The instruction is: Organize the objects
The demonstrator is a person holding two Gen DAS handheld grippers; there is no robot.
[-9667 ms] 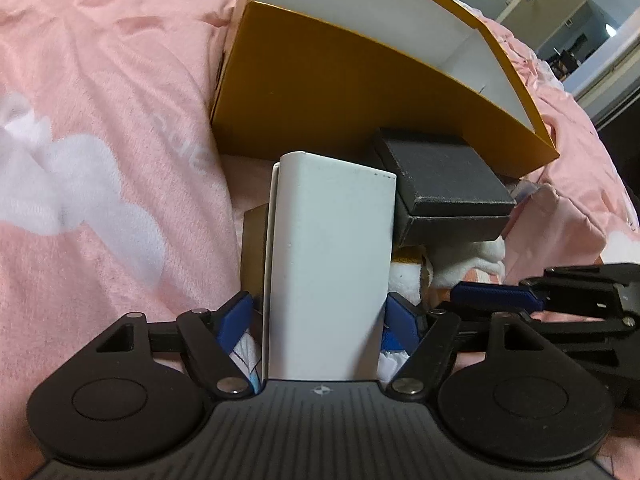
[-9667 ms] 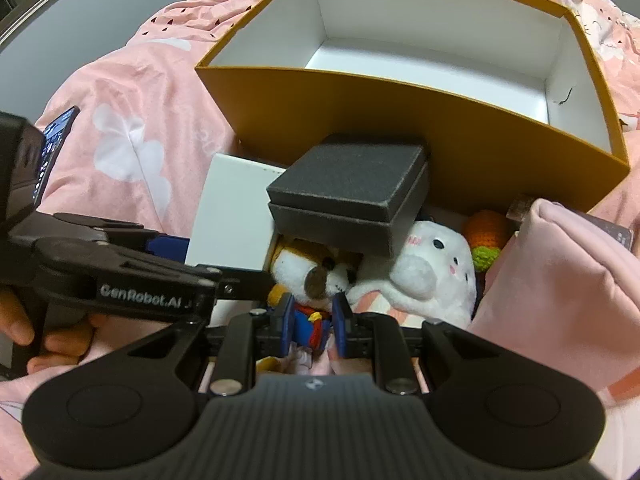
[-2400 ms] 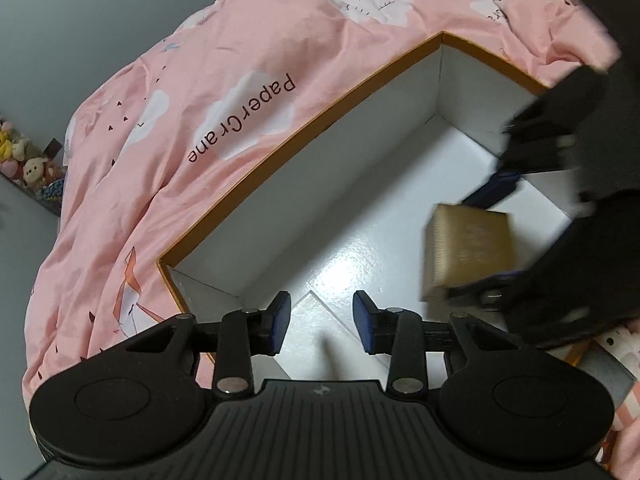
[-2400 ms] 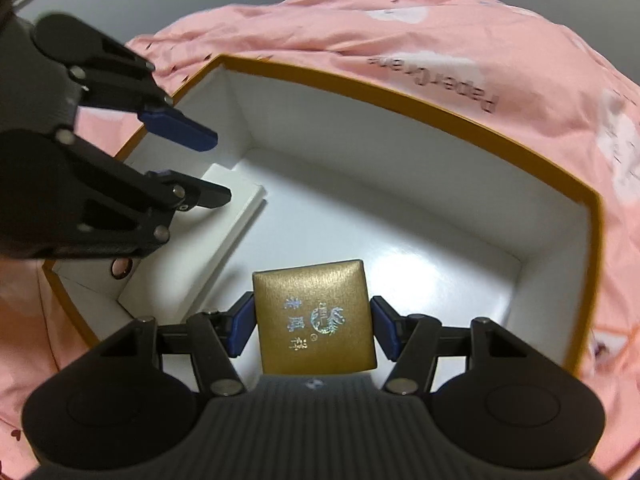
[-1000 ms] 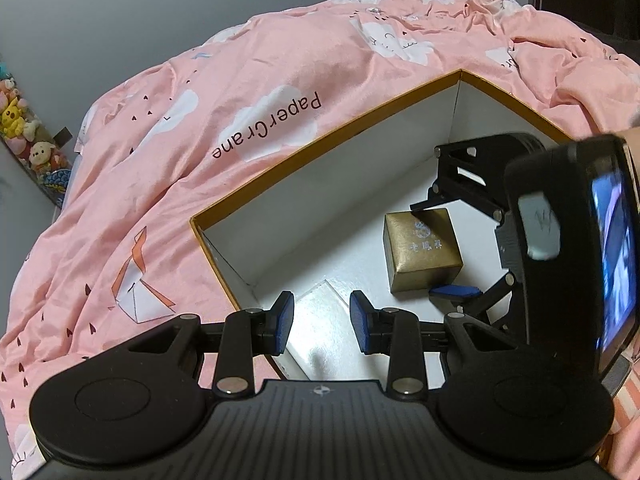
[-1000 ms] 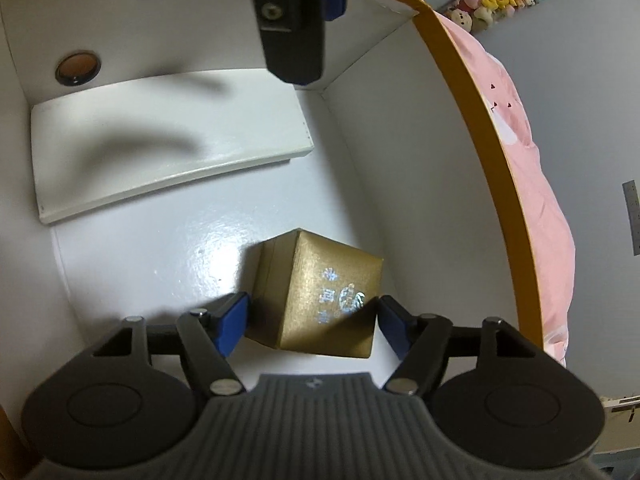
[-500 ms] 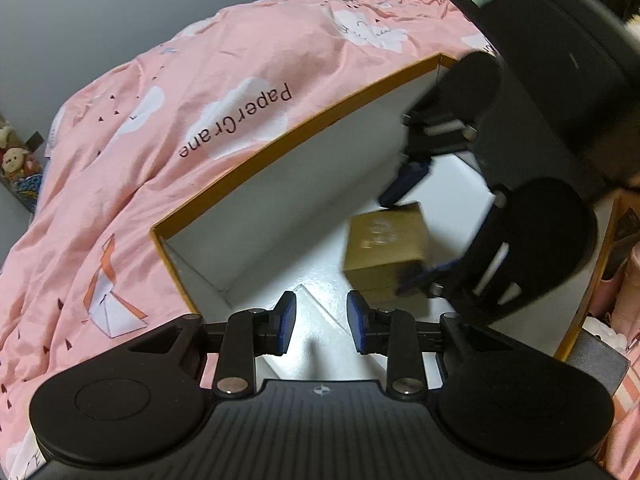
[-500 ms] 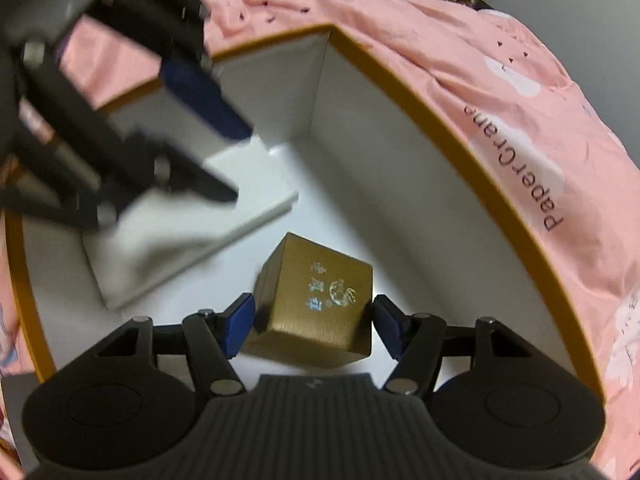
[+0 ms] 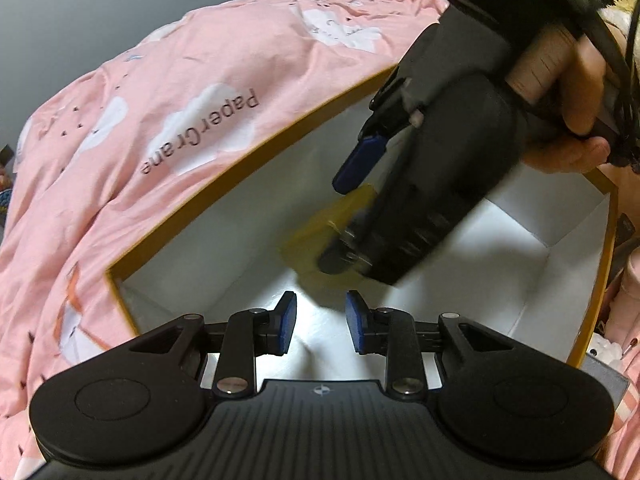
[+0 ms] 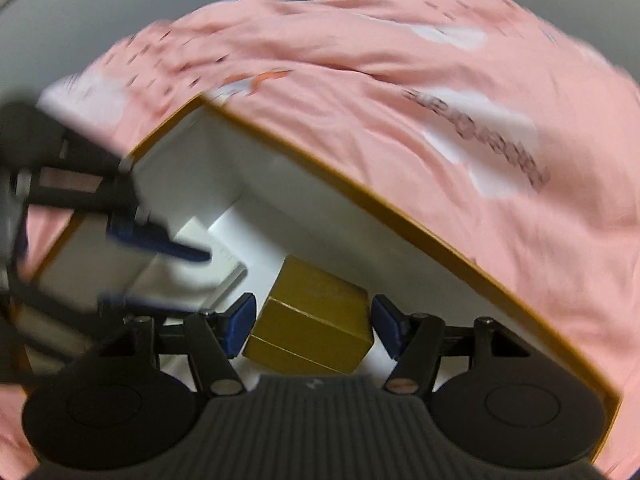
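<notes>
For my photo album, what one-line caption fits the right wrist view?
Right gripper holds a small gold box over the white-lined orange box on a pink quilt.

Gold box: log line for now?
right gripper: grips small gold cardboard box; inside: big orange white-lined box; left gripper: empty, just closing

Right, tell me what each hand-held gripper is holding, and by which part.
The right hand-held gripper holds the gold box by two opposite side faces, over the large orange box. The left hand-held gripper holds nothing.
</notes>
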